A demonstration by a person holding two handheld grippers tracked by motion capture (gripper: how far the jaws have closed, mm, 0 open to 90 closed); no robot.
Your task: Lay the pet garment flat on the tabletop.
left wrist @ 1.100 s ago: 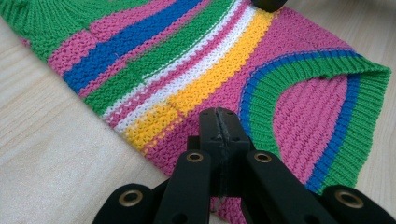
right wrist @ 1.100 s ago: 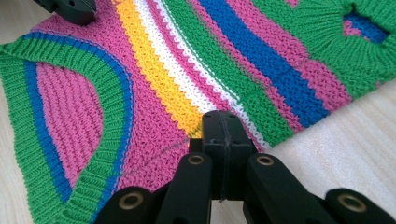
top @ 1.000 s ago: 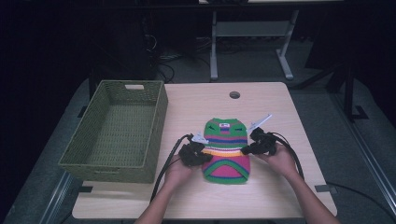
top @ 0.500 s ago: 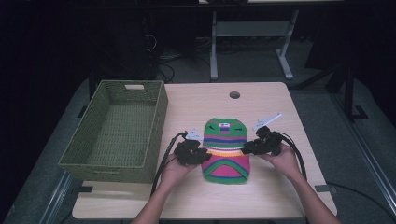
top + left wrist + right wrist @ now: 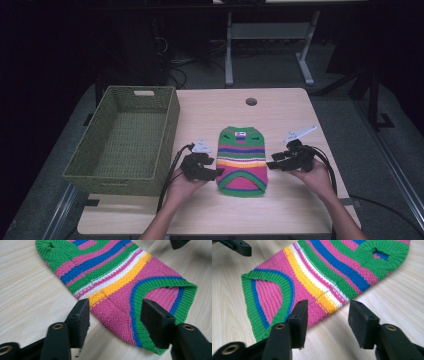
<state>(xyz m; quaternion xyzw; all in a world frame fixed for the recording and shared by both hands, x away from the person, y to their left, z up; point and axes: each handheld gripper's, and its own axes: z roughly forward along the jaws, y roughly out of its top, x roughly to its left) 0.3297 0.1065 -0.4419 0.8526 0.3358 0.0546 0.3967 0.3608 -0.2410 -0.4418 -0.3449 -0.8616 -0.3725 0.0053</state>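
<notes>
Two pairs of black jaws stand apart, each aimed at one side edge of the striped knitted garment, a small pink, green, blue, yellow and white sweater lying flat near the middle of the pale wooden table. In the left gripper view, the left gripper has its spread jaws low over the pink band beside the green-ribbed hem, not yet closed on the cloth. In the right gripper view, the right gripper mirrors it at the opposite edge, one jaw over the pink knit and the other over bare wood. From above, the green woven basket sits empty, well apart to the left.

The step in hand looks like the approach for a two-sided pinch. Next, each gripper probably needs to drop to the tabletop, slide a jaw under the fabric edge and close, so the sweater can be lifted or folded evenly.

Compared with a second ago, both grippers have moved nearer the person and down toward the lower half of the sweater; the garment itself lies where it did.
</notes>
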